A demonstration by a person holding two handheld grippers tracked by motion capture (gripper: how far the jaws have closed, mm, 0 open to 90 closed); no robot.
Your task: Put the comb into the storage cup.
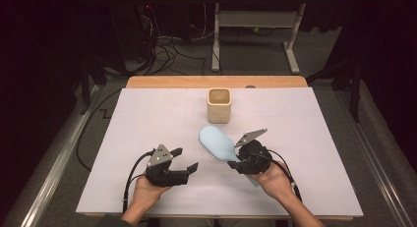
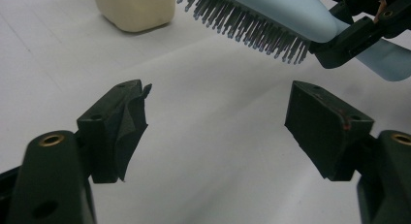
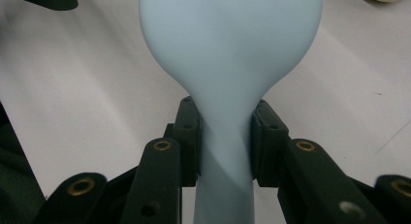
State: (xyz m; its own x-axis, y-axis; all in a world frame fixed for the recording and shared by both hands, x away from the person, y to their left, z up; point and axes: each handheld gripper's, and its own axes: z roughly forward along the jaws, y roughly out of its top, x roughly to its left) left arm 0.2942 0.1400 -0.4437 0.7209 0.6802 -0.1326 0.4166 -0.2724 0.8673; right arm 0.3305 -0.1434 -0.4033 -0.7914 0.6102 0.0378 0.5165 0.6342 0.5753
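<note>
A light blue hairbrush (image 1: 216,143) is held above the white sheet, its head toward the cup and its dark bristles facing left and down. My right gripper (image 1: 239,164) is shut on the brush's neck, and in the right gripper view the pads (image 3: 190,136) press both sides of the hairbrush (image 3: 228,59). My left gripper (image 1: 186,159) stands open to the left of the brush with nothing between its jaws. In the left gripper view the hairbrush (image 2: 271,15) bristles hang at the top, beyond that gripper (image 2: 218,122).
A cream square cup (image 1: 219,105) stands upright at the back middle of the white sheet (image 1: 147,119), seen as the cup (image 2: 133,8) at top left in the left gripper view. Table legs and cables lie on the floor beyond the wooden table edge (image 1: 167,81).
</note>
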